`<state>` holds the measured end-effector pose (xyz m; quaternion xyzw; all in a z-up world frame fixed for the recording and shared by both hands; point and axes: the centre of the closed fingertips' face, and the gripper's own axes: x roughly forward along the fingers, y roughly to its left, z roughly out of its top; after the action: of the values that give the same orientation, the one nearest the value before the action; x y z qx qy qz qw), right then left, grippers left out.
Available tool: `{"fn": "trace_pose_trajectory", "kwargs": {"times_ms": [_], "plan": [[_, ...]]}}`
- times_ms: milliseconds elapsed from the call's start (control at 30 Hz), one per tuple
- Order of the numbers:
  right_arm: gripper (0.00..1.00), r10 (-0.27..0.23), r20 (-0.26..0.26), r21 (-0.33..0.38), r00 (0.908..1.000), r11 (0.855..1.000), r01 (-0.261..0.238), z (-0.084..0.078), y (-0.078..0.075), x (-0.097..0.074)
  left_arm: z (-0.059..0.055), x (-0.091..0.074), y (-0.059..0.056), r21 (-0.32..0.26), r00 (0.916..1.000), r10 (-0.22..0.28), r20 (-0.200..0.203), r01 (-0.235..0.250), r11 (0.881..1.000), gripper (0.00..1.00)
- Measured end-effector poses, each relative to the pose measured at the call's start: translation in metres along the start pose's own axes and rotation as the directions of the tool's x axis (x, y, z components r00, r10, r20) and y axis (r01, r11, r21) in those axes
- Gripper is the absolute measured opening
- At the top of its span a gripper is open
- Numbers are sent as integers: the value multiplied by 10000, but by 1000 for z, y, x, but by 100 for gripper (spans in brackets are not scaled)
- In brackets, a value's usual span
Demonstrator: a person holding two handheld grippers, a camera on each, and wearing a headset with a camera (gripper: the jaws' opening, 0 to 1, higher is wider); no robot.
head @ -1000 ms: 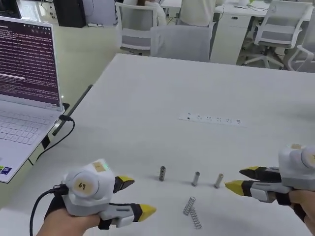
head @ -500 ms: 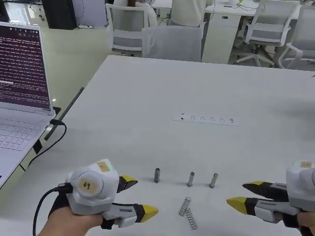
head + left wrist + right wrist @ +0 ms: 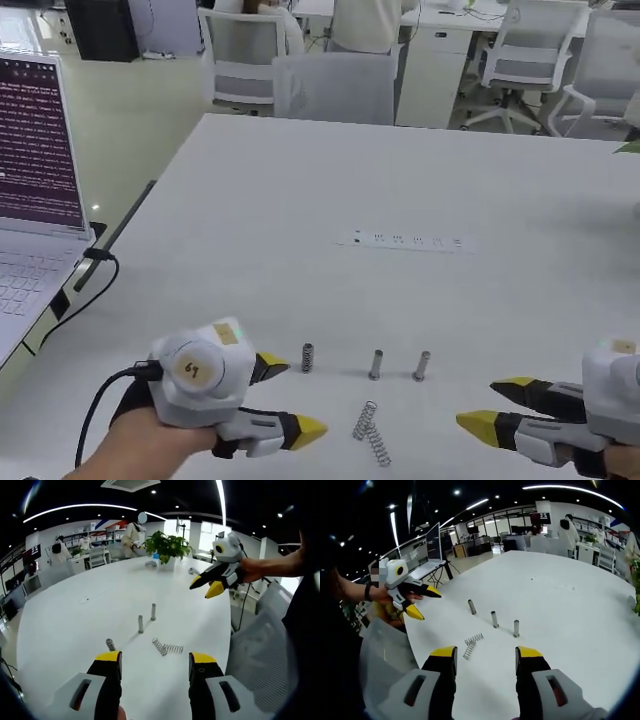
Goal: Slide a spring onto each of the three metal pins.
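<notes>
My right gripper (image 3: 480,402) has drawn back from the pins.
It now hangs well apart from the rightmost pin (image 3: 421,365), jaws parted, holding nothing. My left gripper (image 3: 297,397) stays wide open and empty near the left pin (image 3: 307,362), which carries a fitted spring (image 3: 307,352). The middle pin (image 3: 376,364) and the rightmost stand bare on the tabletop (image 3: 400,180). Two loose springs (image 3: 370,433) lie touching just in front of them. A handwritten mark like "69" sits on my left gripper's round cap. The text on the laptop (image 3: 35,190) screen is too small to read.
</notes>
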<state>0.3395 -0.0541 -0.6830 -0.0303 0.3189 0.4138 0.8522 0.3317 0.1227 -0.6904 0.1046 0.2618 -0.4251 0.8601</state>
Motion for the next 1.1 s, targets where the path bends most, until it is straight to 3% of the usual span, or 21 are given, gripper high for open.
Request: {"fn": "trace_pose_trajectory", "kwargs": {"times_ms": [267, 567, 867, 1100], "plan": [[45, -108, 44, 123, 9999, 9999, 108, -4, -2, -7, 7, 9, -1, 381, 9995, -286, -151, 291, 9989, 48], [49, -68, 48, 129, 10000, 9999, 67, -7, 2, -11, 8, 28, -11, 1027, 9946, -866, -572, 922, 9904, 48], [54, 116, -155, 31, 9998, 9999, -116, -15, 11, -12, 8, 49, -22, 1932, 9823, -1471, -1163, 1676, 9667, 48], [57, 209, -276, 102, 9994, 9997, -207, -23, 17, -14, 7, 65, -31, 2812, 9679, -1831, -1724, 2265, 9326, 46]]}}
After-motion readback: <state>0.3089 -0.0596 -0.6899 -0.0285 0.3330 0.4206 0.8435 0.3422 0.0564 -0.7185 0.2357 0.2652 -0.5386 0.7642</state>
